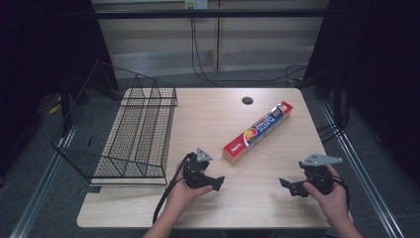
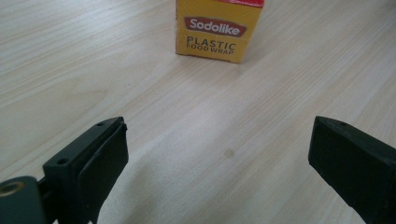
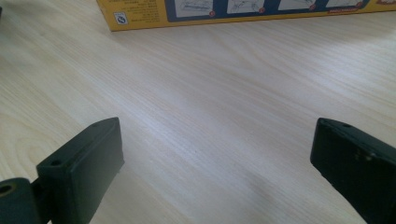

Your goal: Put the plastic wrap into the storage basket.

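Pale wooden surface (image 1: 277, 198) carried a long red-and-yellow cardboard box of plastic food wrap (image 1: 257, 132) lying diagonally at its middle, beside a black wire basket (image 1: 133, 131). Left hand-held gripper (image 1: 218, 183) and right hand-held gripper (image 1: 283, 184) rested near it, jaws apart and empty, seemingly poised to approach. Both gripper views cut the box off.

We only get the food wrap box (image 2: 218, 29) cropped at the top edge, and its small print (image 3: 140, 3) is unreadable.
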`<state>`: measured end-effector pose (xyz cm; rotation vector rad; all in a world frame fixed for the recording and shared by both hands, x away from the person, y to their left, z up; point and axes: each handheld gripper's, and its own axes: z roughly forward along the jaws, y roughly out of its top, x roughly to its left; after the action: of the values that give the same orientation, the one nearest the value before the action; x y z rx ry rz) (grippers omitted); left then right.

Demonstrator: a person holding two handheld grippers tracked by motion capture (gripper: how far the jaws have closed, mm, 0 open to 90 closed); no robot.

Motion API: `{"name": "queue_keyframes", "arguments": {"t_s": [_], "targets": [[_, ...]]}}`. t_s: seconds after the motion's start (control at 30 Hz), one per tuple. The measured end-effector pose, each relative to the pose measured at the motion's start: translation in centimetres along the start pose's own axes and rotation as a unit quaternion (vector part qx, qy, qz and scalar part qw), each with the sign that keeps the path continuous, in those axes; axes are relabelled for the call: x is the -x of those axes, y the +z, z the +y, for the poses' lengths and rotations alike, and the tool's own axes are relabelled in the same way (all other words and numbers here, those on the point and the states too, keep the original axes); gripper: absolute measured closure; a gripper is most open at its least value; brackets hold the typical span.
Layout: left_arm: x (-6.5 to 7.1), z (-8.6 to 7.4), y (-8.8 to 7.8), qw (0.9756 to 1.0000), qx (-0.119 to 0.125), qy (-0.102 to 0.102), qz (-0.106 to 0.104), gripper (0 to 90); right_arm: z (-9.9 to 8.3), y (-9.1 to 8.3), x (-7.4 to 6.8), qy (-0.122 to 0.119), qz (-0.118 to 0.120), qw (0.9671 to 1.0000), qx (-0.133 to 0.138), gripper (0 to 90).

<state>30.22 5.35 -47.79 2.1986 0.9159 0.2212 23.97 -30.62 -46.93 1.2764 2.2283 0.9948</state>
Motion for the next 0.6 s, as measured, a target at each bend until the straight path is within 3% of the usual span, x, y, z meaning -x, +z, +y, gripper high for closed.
{"name": "queue_keyframes", "arguments": {"t_s": [0.13, 0.2, 0.5, 0.6], "targets": [[-0.1, 0.2, -0.1, 1.0000, -0.002, 0.002, 0.002, 5.0, 0.0, -0.1, 0.2, 0.007, 0.000, 1.0000, 0.002, 2.2], [-0.2, 0.4, -0.2, 1.0000, 0.002, -0.006, -0.005, 5.0, 0.0, -0.1, 0.3, 0.006, 0.001, 1.0000, 0.005, 2.3], [0.4, 1.5, 0.2, 0.9999, -0.001, 0.010, -0.004, 4.9, 0.1, -0.1, 0.4, 0.010, 0.000, 0.9999, 0.012, 2.2], [0.6, 2.3, 0.4, 0.9999, 0.005, 0.008, -0.010, 4.9, -0.2, -0.1, 0.4, 0.005, 0.004, 1.0000, -0.001, 3.1]]}}
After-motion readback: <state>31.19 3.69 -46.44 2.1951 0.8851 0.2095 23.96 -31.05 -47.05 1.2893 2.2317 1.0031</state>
